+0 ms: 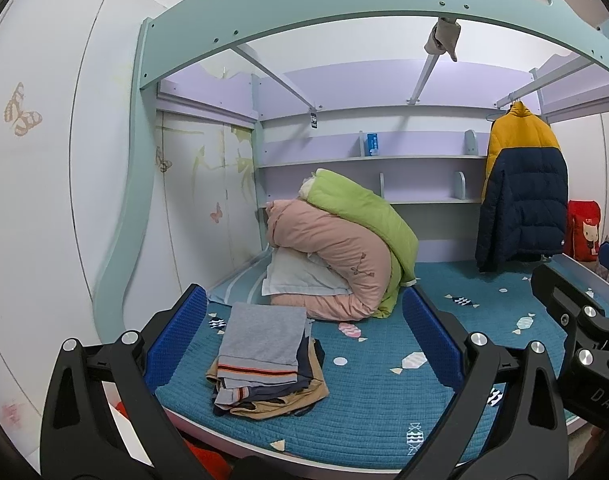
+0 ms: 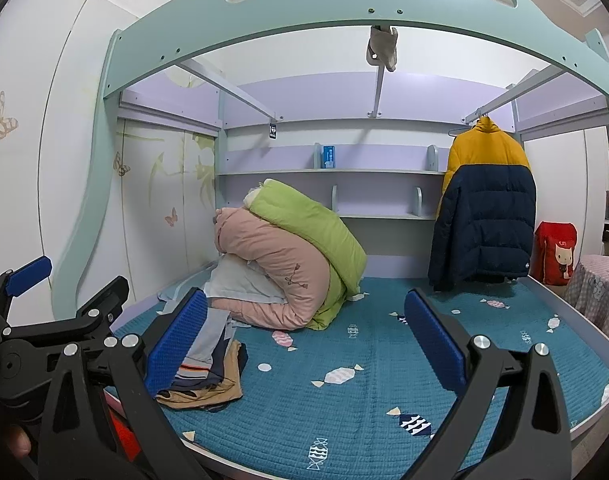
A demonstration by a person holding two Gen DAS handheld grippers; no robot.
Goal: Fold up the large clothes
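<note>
Left wrist: folded clothes stack (image 1: 264, 364) runs lengthwise toward quilts (image 1: 344, 256).

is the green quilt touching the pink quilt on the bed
Touching. In the left wrist view the green quilt lies draped directly over the rolled pink quilt, no gap between them; the right wrist view shows the same.

Plenty of open mattress (image 2: 384, 412) in front and to the right, nothing lying there. The folded stack (image 1: 264, 360) sat at the front left, with the rolled quilts (image 1: 344, 252) right behind it blocking the back left. The jacket (image 2: 484, 208) hung down at the back right, its hem nearly on the bed. The top rail (image 2: 344, 4) capped everything overhead.
</note>
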